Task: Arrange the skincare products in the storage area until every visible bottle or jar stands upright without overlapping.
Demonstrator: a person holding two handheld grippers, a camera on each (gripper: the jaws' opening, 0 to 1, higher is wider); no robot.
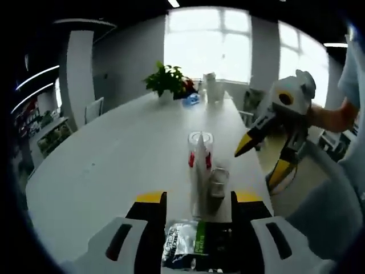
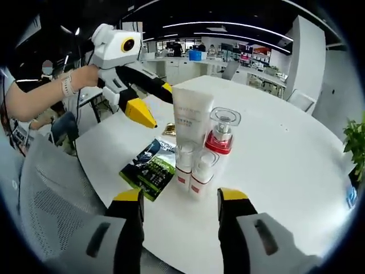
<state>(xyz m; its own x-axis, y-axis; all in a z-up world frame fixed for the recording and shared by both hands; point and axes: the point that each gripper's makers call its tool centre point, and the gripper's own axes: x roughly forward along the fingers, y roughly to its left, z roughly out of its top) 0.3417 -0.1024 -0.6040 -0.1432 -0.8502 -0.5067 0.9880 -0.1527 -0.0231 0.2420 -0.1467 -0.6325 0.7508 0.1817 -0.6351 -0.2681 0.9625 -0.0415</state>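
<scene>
Sachet (image 1: 185, 242) between spread left jaws; right jaws spread, bottles (image 2: 201, 149) upright ahead, plant (image 1: 166, 80) beyond

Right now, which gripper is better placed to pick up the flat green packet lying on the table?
Probably the left gripper: the green packet lies right between its open jaws. The right gripper faces the standing bottles, with the packet off to its side.

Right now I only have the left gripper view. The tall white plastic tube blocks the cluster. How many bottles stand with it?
Observer: Three. A clear-capped bottle with a red collar and two small white red-banded bottles stand by the white tube.
Operator: Any tipped over?
Observer: No, all three are upright.
Operator: Anything flat besides the sachet?
Observer: A small gold item lies beyond the green-and-black sachet, beside the tube.
</scene>
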